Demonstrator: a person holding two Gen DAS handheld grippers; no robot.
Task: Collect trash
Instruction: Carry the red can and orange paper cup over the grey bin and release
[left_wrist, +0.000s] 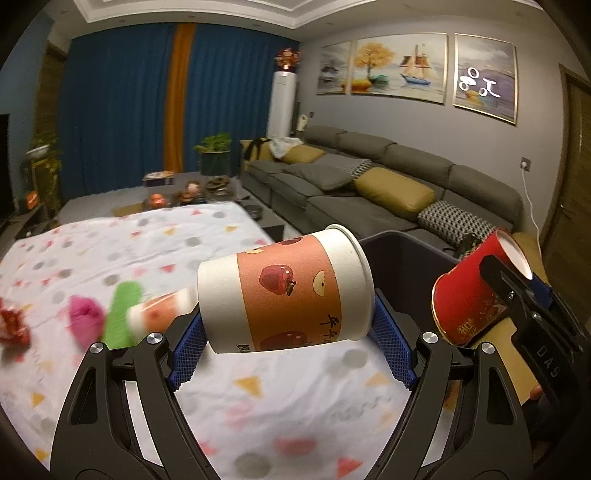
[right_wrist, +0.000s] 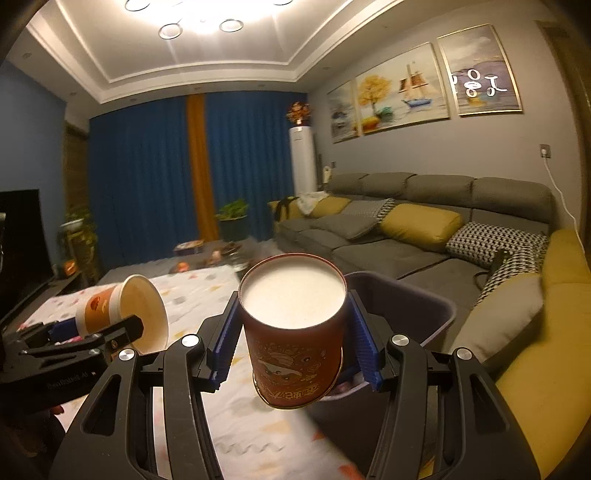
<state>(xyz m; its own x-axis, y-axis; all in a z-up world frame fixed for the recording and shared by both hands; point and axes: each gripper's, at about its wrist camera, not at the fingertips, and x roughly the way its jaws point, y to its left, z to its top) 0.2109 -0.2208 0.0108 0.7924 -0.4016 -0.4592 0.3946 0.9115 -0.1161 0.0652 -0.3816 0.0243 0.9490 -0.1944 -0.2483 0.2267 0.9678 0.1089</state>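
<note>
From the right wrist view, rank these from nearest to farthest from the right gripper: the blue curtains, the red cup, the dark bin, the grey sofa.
1. red cup, held between the jaws of the right gripper.
2. dark bin, just beyond, to the right.
3. grey sofa, further right.
4. blue curtains, on the far wall.

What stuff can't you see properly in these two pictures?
- Inside of the dark bin: both views, hidden by its own wall and the red cup.
- Trash left on the tablecloth: left wrist view, the pink, green and red pieces are too blurred to name.
- Whether the apple-print cup is empty: its mouth faces away in the left wrist view, and the right wrist view is too dim.
</note>
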